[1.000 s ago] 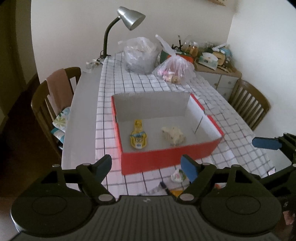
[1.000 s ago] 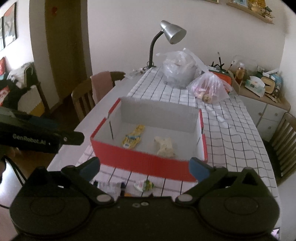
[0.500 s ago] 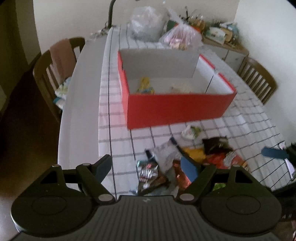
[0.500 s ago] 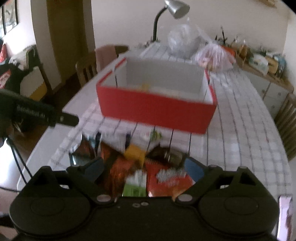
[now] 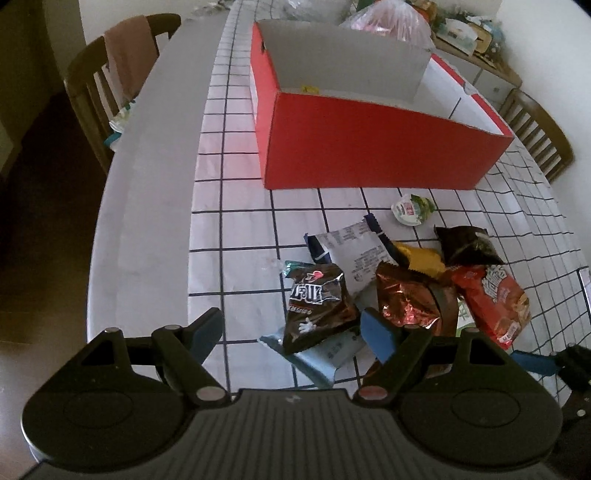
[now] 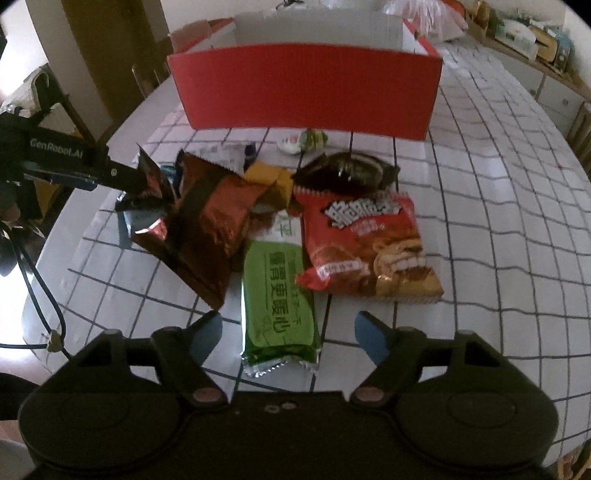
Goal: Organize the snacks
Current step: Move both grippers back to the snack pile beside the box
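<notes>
Hovering over the snack pile, left gripper [image 5: 291, 332] is spread wide, nothing pinched; dark choc bag [image 5: 317, 306] lies btwn its fingers, red box [image 5: 369, 147] at 12 o'clock.

Right wrist view: right gripper [image 6: 288, 332], jaws just been closing but apart w/ no pad contact, straddles green packet [image 6: 277, 291]; red biscuit bag [image 6: 365, 243] at 1 o'clock.

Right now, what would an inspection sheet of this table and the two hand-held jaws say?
Surface: checked tablecloth, grid pattern.
Job's things: red box, open-topped; snack pile in front, including green packet, red biscuit bag, dark chocolate bag.
Clutter: plastic bags behind the box.
Grippers: left gripper open above the dark bag; right gripper open, jaws just closing, straddling the green packet.
Cables: black cable, left edge.
Surroundings: wooden chairs, sideboard.
</notes>
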Tool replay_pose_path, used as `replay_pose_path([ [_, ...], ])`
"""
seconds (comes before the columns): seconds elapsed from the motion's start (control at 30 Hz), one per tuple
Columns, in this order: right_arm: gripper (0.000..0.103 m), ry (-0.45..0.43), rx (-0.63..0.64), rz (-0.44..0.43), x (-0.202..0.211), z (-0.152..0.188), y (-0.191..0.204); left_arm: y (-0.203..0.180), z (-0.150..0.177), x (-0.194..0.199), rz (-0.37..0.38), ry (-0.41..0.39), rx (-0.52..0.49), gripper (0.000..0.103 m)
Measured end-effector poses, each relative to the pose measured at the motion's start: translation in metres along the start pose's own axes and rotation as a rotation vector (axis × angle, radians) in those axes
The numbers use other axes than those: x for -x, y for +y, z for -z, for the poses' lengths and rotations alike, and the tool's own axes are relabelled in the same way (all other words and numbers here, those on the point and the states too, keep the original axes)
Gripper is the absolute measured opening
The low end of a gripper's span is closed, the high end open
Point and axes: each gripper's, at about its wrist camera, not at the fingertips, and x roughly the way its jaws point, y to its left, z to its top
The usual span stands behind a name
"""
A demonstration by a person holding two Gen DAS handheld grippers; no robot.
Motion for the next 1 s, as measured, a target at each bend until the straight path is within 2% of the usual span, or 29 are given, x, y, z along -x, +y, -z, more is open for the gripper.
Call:
replay_pose_path([
  [0.17, 0.071, 0.014, -0.005, 0.0, -0.012, -0.004, 0.0, 0.001, -0.01, -0.012, 0.012, 0.04, 0.038, 0.082],
  [0.33, 0.07, 0.012, 0.007, 0.014, -0.019, -0.012, 0.0, 0.0, -0.017, -0.023, 0.03, 0.083, 0.063, 0.08],
  [0.5, 0.063, 0.011, 0.046, 0.041, -0.019, -0.012, 0.005, -0.005, -0.02, -0.027, 0.048, 0.108, 0.049, 0.065],
  [0.6, 0.057, 0.009, 0.075, 0.062, -0.02, -0.01, 0.01, -0.008, -0.021, -0.029, 0.058, 0.122, 0.038, 0.059],
  [0.8, 0.043, -0.001, 0.092, 0.051, -0.017, -0.009, 0.014, -0.01, -0.021, -0.031, 0.057, 0.133, 0.033, 0.044],
  [1.0, 0.042, -0.006, 0.088, 0.044, -0.016, -0.009, 0.015, -0.007, -0.02, -0.029, 0.063, 0.125, 0.039, 0.034],
])
